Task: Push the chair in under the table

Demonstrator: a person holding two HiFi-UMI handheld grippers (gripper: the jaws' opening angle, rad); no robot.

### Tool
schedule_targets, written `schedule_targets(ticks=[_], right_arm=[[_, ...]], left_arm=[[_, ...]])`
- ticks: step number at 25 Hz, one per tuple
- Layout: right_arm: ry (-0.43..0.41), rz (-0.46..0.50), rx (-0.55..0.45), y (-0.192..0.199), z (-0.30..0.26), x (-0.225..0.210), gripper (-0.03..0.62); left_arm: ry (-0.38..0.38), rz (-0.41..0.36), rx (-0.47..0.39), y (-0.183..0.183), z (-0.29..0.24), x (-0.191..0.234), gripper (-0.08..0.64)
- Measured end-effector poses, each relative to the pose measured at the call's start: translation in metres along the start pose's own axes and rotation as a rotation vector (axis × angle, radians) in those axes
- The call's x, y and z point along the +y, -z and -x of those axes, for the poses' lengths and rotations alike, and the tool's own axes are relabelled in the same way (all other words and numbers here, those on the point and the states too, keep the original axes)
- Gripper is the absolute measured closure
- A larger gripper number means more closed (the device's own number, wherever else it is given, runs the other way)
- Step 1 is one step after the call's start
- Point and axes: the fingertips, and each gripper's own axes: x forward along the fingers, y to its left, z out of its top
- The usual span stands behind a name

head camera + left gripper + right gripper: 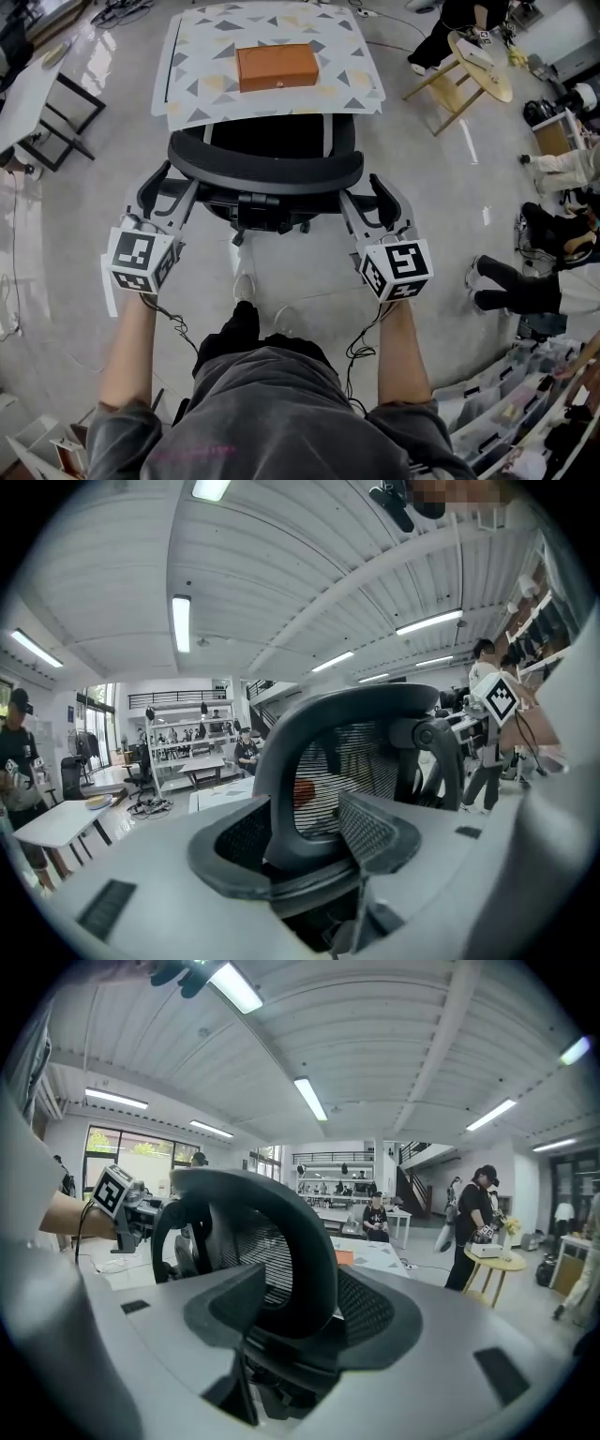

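While the person stands right behind the chair (267, 167), each hand holds a gripper against one end of its black backrest. In the head view the left gripper (173, 185) sits at the backrest's left end and the right gripper (370, 192) at its right end, level with each other, marker cubes towards the person.

Seen from the left gripper view, the curved frame of the mesh back stands between the two jaws and fills the gap, with both pads lying against it. The jaws are only part closed, stopped by the frame's thickness. Seen from the right gripper view it is the same: the frame's other edge rises between the jaws, with a pad pressed to each side.

Ahead of the chair is the worktop (206, 56), white with a pattern of grey and yellow triangles. The chair faces it squarely. Its seat is hidden below the backrest and the worktop's near edge, so how far under it reaches cannot be told. The backrest itself is just clear of that edge, on the person's side.

On the worktop lies an orange box (277, 66), near the middle and well apart from both grippers.
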Motion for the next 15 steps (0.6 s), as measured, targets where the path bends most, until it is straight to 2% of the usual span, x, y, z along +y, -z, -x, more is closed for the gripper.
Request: schedule_targets(ticks=[15], right_arm=[[-0.049,-0.015,-0.096,0.000,0.102,0.027,0.367]], left_arm=[[-0.044,-0.014,-0.066,-0.017,0.087,-0.090,0.347]])
